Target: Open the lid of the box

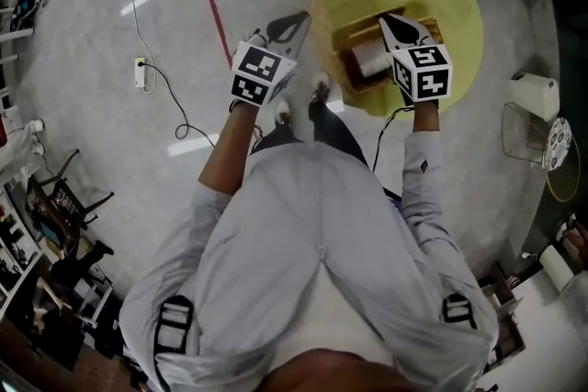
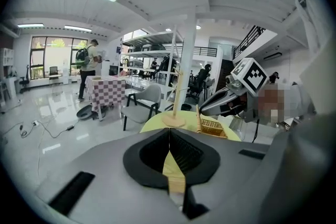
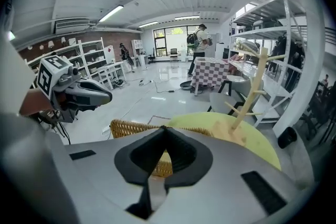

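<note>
Both claws closed and empty at the box [image 1: 358, 73]
Right gripper [image 1: 392, 19] hangs over it by the table's [image 1: 459, 32] near edge, left gripper [image 1: 296, 21] just off that edge; slip 1 tip under the lid [image 1: 354, 34], lift slowly

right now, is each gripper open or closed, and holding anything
Left gripper: closed, holding nothing.
Right gripper: closed, holding nothing, by the wicker box.

No legible text anywhere

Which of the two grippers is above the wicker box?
The right gripper: it hangs over the wicker box on the yellow table; the left gripper is over the floor.
</note>
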`<state>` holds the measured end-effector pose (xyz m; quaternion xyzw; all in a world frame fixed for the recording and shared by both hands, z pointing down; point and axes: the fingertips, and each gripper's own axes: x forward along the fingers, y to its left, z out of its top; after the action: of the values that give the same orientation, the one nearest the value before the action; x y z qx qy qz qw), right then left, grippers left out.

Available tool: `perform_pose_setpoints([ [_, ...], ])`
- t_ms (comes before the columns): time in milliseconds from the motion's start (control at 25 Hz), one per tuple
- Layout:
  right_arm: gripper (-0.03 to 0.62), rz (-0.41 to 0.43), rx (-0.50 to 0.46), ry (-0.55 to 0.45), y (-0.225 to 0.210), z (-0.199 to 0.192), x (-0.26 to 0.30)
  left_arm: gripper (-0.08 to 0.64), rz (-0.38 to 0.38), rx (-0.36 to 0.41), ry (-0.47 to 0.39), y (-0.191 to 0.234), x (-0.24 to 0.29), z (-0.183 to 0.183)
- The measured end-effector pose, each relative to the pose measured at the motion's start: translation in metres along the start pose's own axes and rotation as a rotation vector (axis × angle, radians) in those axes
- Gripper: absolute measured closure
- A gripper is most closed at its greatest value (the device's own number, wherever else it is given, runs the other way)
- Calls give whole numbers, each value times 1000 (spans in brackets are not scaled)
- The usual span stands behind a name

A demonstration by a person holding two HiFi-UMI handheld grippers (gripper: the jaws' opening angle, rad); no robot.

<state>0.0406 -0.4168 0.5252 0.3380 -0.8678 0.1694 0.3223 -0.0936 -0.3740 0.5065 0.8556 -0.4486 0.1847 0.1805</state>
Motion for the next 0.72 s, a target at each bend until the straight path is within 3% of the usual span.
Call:
perform_pose_setpoints([
  [240, 558, 78, -44, 69, -9, 13, 48, 531, 67, -56, 21, 26, 10, -9],
  [720, 557, 191, -90, 217, -14, -4, 121, 531, 160, -132, 66, 59, 25, -29],
])
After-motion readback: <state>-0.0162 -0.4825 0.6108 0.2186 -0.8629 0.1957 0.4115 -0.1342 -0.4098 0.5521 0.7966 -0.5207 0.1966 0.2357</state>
